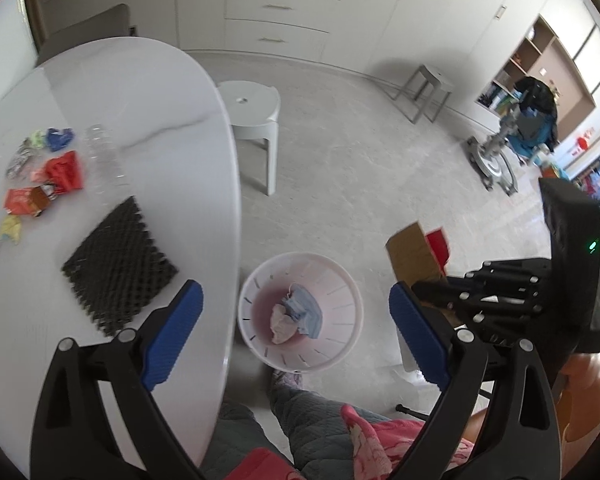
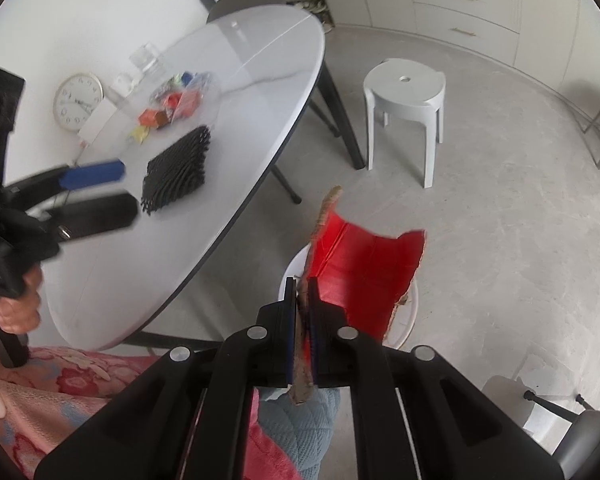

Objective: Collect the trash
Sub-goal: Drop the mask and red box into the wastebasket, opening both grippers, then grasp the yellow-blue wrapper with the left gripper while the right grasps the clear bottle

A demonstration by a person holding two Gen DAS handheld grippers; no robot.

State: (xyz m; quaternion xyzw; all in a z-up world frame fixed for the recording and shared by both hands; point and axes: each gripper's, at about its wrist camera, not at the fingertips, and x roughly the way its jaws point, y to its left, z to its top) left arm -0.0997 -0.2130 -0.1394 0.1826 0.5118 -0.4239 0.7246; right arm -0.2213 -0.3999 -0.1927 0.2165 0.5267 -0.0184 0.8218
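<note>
- A torn piece of red cardboard (image 2: pixel 364 276), brown on its back, was held by its edge between the narrowly closed jaws of the right tool (image 2: pixel 302 312), over the white waste basket (image 2: pixel 410 312) on the floor.
- In the left wrist view, a crumpled blue mask (image 1: pixel 306 310) and a pale wad of paper (image 1: pixel 282 322) were seen lying at the bottom of the basket (image 1: pixel 300 312), just beside the bench's near edge.
- The left tool (image 1: pixel 296 332) was held wide above the basket, with nothing between its blue pads (image 1: pixel 172 336).
- A black ridged foam pad (image 1: pixel 118 268) was seen near the bench's (image 1: pixel 120 92) near edge.
- Beyond it, colourful wrappers (image 1: pixel 44 176) and a clear plastic bottle (image 1: pixel 102 160) were left in a cluster.
- A white stool (image 1: pixel 256 120) was seen on the floor past the bench.
</note>
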